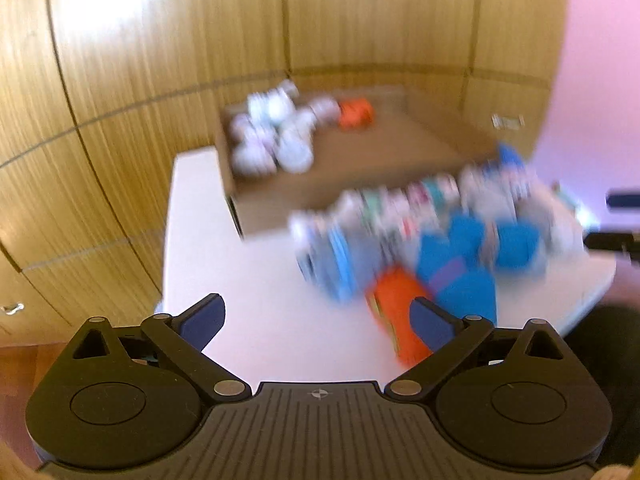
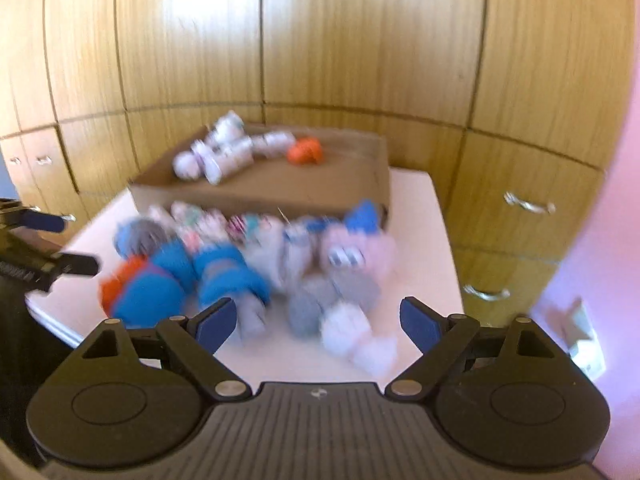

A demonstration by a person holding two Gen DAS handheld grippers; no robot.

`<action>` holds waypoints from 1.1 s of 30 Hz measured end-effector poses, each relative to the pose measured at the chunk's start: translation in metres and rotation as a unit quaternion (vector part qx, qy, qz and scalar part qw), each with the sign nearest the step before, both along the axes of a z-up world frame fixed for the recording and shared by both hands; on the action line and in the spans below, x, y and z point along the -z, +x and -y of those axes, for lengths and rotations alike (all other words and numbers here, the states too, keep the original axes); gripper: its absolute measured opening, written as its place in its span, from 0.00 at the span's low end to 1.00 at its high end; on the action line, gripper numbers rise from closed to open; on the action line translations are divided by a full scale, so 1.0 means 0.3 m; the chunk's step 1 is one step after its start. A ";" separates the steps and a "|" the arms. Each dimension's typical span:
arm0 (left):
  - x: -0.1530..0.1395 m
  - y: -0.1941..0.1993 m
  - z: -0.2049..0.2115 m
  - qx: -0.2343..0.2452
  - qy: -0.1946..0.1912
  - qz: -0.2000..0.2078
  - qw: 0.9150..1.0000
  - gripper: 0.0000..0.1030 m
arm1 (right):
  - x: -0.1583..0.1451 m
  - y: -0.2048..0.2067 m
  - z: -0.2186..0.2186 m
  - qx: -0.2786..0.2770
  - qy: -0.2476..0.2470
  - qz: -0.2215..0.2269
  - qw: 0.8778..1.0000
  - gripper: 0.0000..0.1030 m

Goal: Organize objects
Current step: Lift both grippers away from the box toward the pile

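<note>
A pile of rolled socks (image 1: 432, 232), blue, grey, white and patterned, lies on the white table (image 1: 248, 320) in front of an open cardboard box (image 1: 360, 168). The box holds several white rolls (image 1: 272, 136) and an orange one (image 1: 356, 114). An orange item (image 1: 396, 312) lies at the pile's near edge. My left gripper (image 1: 318, 318) is open and empty, above the table left of the pile. My right gripper (image 2: 318, 320) is open and empty over the pile's near side (image 2: 248, 264); the box (image 2: 280, 188) is behind. Both views are blurred.
Wooden cabinets (image 2: 320, 40) with metal handles (image 2: 528, 204) stand behind and beside the table. A pink wall (image 1: 600, 80) is on the right. The left gripper's fingers (image 2: 40, 220) show at the left edge of the right wrist view.
</note>
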State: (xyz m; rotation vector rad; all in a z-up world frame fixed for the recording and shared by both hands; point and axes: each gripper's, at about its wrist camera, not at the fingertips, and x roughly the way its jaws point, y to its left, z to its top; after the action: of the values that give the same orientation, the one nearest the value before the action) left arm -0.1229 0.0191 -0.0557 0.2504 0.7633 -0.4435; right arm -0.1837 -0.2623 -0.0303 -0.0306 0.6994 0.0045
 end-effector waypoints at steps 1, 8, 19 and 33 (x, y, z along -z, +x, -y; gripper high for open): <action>0.020 -0.012 0.010 0.005 0.007 -0.003 1.000 0.97 | 0.019 0.003 0.004 0.002 -0.003 -0.001 1.000 0.84; 0.041 -0.022 0.039 0.016 -0.008 -0.005 1.000 0.97 | 0.097 0.065 0.033 0.014 0.014 0.001 1.000 0.83; 0.059 -0.006 0.006 -0.011 0.018 -0.012 1.000 0.96 | 0.151 0.074 0.020 0.030 -0.001 0.002 1.000 0.82; 0.051 -0.018 0.082 0.036 -0.039 -0.045 0.998 0.95 | 0.180 0.070 0.036 0.045 0.010 -0.004 0.999 0.73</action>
State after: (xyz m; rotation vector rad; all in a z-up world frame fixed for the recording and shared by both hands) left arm -0.1285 -0.0056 -0.0708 0.1862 0.8262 -0.5537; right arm -0.1628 -0.2732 -0.0843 0.0202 0.7075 -0.0747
